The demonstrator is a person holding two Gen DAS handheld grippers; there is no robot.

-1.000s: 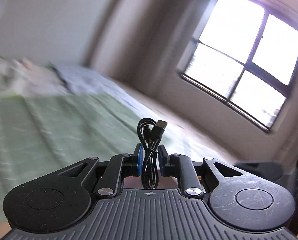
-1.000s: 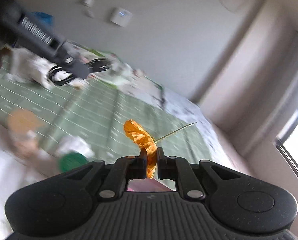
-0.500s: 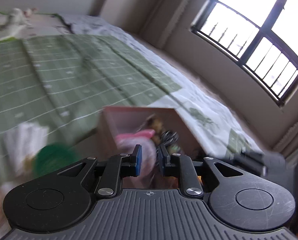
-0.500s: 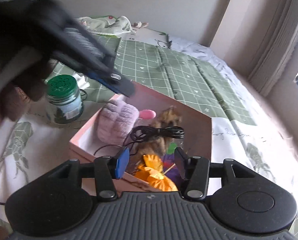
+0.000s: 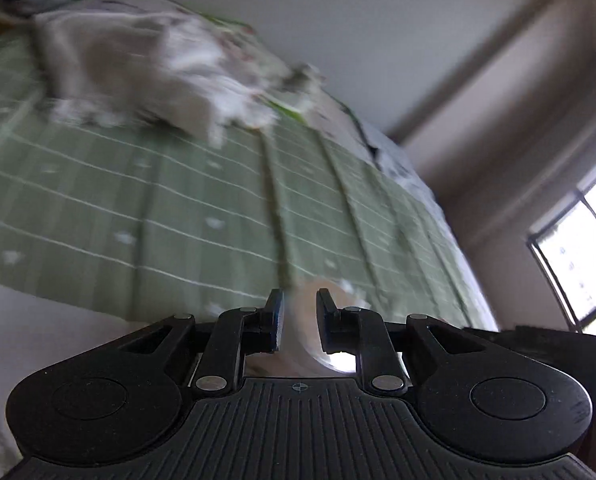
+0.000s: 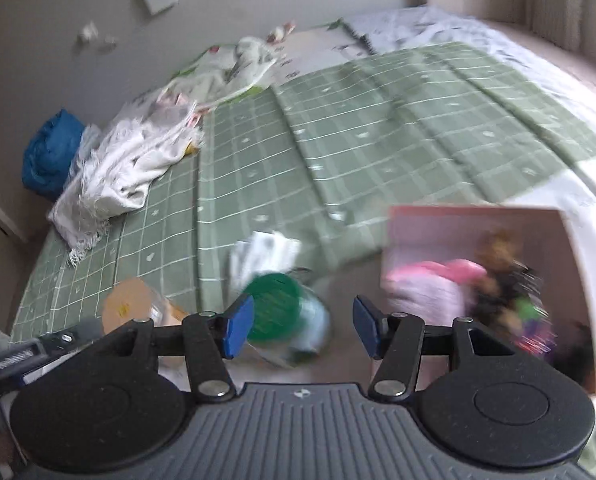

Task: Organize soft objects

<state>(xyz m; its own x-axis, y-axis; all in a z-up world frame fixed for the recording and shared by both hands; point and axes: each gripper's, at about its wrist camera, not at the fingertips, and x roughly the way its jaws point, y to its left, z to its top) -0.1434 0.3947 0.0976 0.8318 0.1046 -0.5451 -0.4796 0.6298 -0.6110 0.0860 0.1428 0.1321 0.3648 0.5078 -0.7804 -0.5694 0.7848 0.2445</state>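
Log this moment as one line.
left gripper: open, empty | right gripper: open, empty, jaws just opened | pink box: filled

Jar [image 6: 284, 314] left of box [image 6: 473, 220], both on bed [image 6: 377, 132]

Both wrist views low, close — shared green checked bedspread [image 5: 202, 208] ahead.

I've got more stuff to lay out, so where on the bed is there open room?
The green checked blanket is bare between the white towel and the pink box. It is crowded near the green-lidded jar and orange-lidded jar.
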